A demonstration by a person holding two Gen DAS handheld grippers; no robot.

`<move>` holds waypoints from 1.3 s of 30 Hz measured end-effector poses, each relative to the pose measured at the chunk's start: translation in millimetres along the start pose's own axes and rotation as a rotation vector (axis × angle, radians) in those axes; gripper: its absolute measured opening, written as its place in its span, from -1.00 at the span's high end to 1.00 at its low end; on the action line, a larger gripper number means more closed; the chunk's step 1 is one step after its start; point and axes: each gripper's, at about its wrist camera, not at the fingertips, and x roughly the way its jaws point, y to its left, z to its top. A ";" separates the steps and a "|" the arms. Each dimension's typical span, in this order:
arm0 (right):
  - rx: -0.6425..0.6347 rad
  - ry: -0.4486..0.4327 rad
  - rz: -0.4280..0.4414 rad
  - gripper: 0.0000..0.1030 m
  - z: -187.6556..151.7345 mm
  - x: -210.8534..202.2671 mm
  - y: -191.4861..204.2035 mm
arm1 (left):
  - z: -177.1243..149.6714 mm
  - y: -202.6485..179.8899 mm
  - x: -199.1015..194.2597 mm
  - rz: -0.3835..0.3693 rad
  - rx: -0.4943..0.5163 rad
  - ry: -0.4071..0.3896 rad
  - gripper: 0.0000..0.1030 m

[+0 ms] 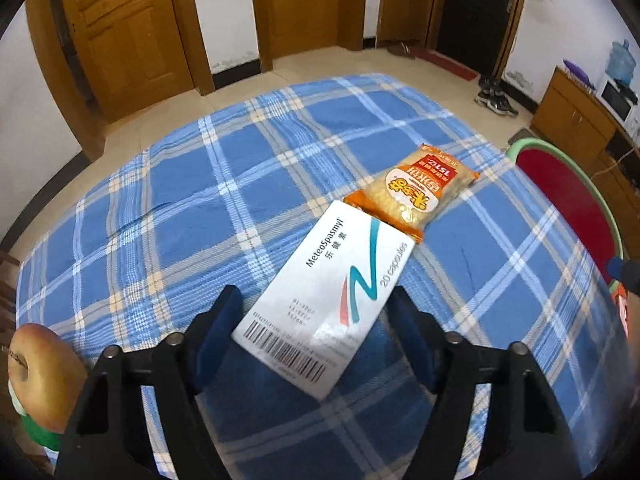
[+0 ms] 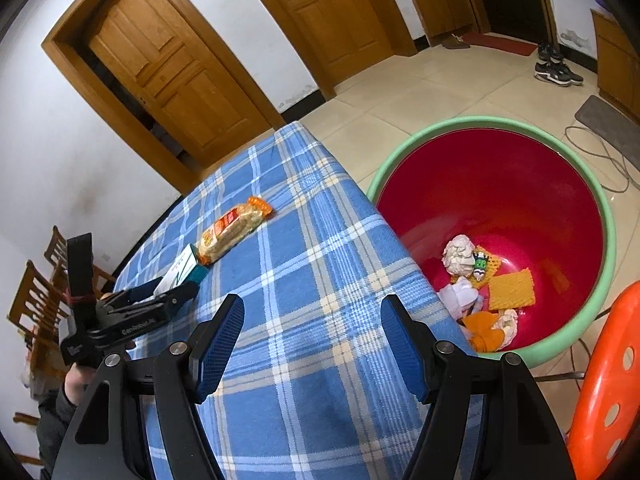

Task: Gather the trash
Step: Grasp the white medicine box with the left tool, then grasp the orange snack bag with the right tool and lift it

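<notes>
A white MeteoSpasmyl medicine box point(image 1: 320, 300) lies on the blue plaid tablecloth point(image 1: 180, 208), its near end between the fingers of my open left gripper point(image 1: 316, 312). An orange snack packet point(image 1: 416, 190) lies just beyond it, touching its far end. In the right wrist view the box point(image 2: 180, 270) and the packet point(image 2: 232, 230) sit at the left, with my left gripper point(image 2: 168, 292) around the box. My right gripper point(image 2: 312, 340) is open and empty above the table's near right part. A red basin with a green rim point(image 2: 500, 200) stands on the floor right of the table and holds crumpled paper and orange scraps point(image 2: 480, 280).
An apple point(image 1: 40, 376) sits at the table's left edge. An orange plastic stool point(image 2: 608, 380) stands right of the basin. Wooden chairs point(image 2: 36, 300) stand left of the table. Wooden doors, shoes point(image 2: 556, 68) and a cable lie around the tiled floor.
</notes>
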 end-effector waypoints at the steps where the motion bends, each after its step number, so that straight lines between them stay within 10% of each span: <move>1: -0.004 0.001 -0.001 -0.40 0.5 0.4 1.1 | -0.8 0.2 -0.3 -0.001 -0.009 -0.005 -0.40; 21: -0.256 0.074 -0.046 -0.45 39.7 87.7 81.7 | -40.1 53.2 -30.8 0.161 -0.528 -0.169 -0.31; 39: -0.455 0.099 -0.121 -0.75 48.7 152.2 124.2 | -41.1 49.8 -23.8 0.159 -0.515 -0.162 -0.28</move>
